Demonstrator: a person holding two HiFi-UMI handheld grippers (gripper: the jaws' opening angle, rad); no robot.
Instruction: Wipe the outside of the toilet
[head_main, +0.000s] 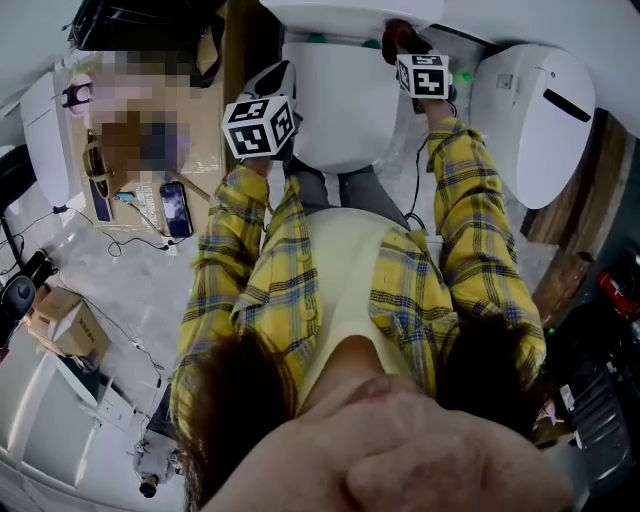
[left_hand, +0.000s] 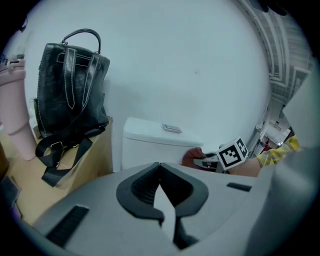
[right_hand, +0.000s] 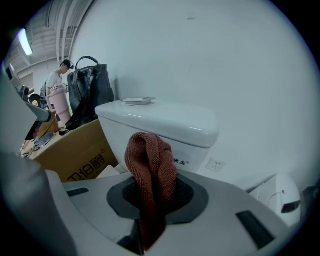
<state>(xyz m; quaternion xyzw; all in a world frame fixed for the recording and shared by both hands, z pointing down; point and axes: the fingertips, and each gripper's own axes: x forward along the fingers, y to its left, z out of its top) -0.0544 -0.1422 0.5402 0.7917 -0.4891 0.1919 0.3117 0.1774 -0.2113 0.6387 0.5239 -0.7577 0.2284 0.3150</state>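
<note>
Two claws work at the toilet (head_main: 335, 100). The right claw (right_hand: 150, 186) is clamped on a rust-brown cloth (right_hand: 152, 165) just before the tank's front edge. The left claw (left_hand: 160, 172) has its tips together and is empty. Bare wall opens right of the tank, while a cardboard box (right_hand: 75, 155) crowds its left. In the head view the person's torso hides the toilet's lower part.

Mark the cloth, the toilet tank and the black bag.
cloth (right_hand: 150, 182), right gripper view, middle of the fold.
toilet tank (right_hand: 170, 122), right gripper view, lid.
black bag (left_hand: 70, 92), left gripper view, front panel.
</note>
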